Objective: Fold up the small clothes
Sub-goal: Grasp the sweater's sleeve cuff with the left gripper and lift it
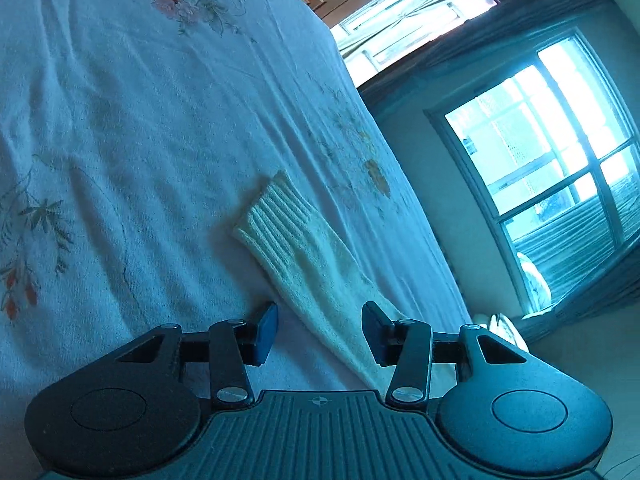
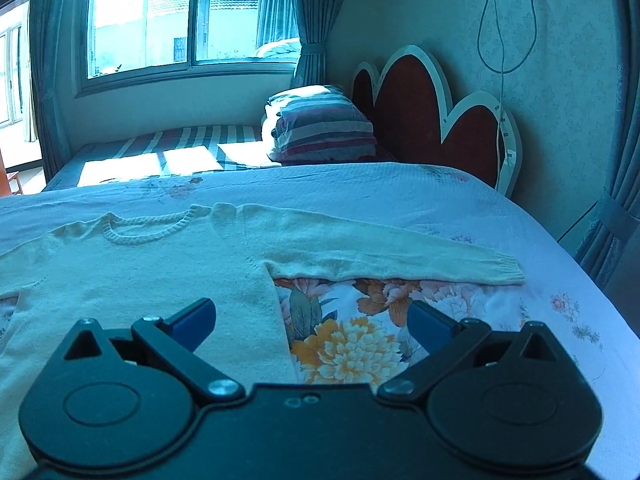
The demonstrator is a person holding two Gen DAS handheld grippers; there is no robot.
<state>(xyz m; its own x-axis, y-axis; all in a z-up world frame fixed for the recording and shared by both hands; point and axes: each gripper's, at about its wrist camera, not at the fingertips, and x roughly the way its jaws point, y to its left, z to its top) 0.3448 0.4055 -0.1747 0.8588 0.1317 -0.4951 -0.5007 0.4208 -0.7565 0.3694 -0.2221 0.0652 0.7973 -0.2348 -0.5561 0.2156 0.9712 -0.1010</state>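
A cream knit sweater (image 2: 140,272) lies flat on the bed, neckline away from me, with one sleeve (image 2: 380,256) stretched out to the right. My right gripper (image 2: 312,320) hovers open over the sweater's side hem, nothing between its blue pads. In the left wrist view the other sleeve (image 1: 296,248) runs diagonally across the sheet, ribbed cuff at the far end. My left gripper (image 1: 319,332) straddles this sleeve near its lower part. Its jaws stand partly apart, and the pads are not visibly pressing the fabric.
A white floral bedsheet (image 1: 140,120) covers the bed, whose edge drops off to the right near a window (image 1: 560,152). Striped folded bedding (image 2: 320,124) and a red headboard (image 2: 420,100) stand at the far end. A cable (image 2: 500,20) hangs on the wall.
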